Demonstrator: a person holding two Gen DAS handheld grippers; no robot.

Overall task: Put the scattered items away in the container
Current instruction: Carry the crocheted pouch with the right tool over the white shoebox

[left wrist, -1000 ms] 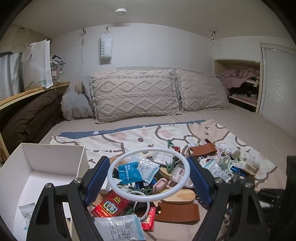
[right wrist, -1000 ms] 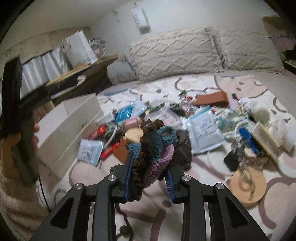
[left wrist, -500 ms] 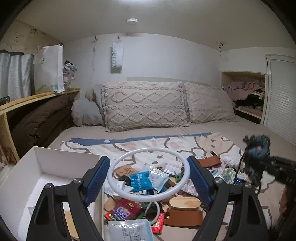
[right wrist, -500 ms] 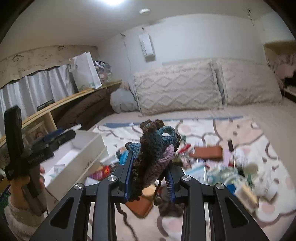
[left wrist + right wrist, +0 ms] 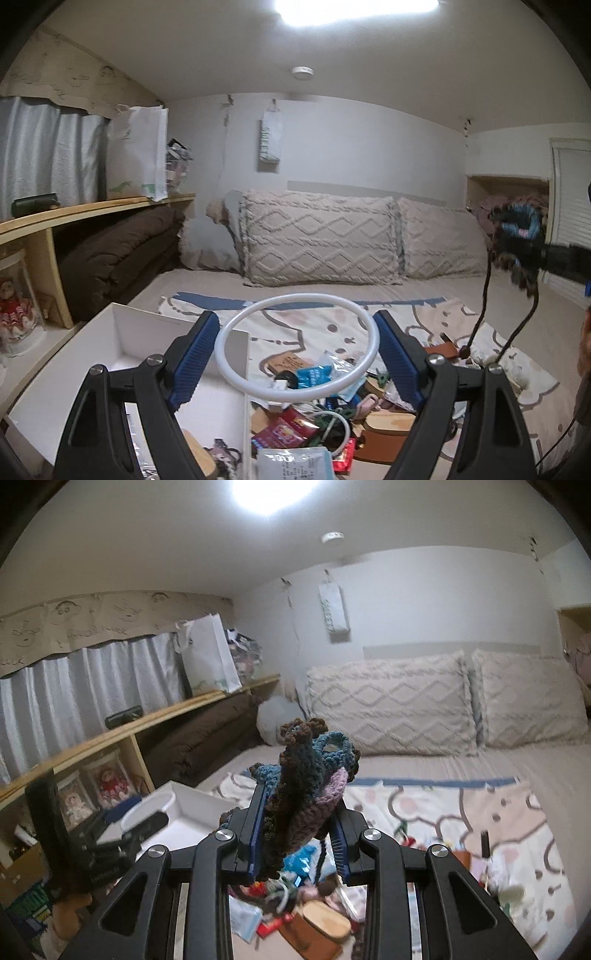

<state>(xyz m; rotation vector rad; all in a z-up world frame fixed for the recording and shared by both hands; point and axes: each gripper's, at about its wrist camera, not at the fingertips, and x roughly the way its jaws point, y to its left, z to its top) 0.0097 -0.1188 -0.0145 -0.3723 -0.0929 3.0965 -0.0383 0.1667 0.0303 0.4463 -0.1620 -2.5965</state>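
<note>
Squashing softly in the narrow right claw (image 5: 300, 843), the light crochet piece (image 5: 306, 775) hangs above the white box (image 5: 155, 373), while the left claw (image 5: 297, 354) spans a stiff white ring (image 5: 299, 345) by its rim.

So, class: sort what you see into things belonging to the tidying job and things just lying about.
Job:
white ring in left gripper
crochet piece in right gripper
white box
clutter pile

Lying about:
pillows
brown duvet
paper bag
</note>
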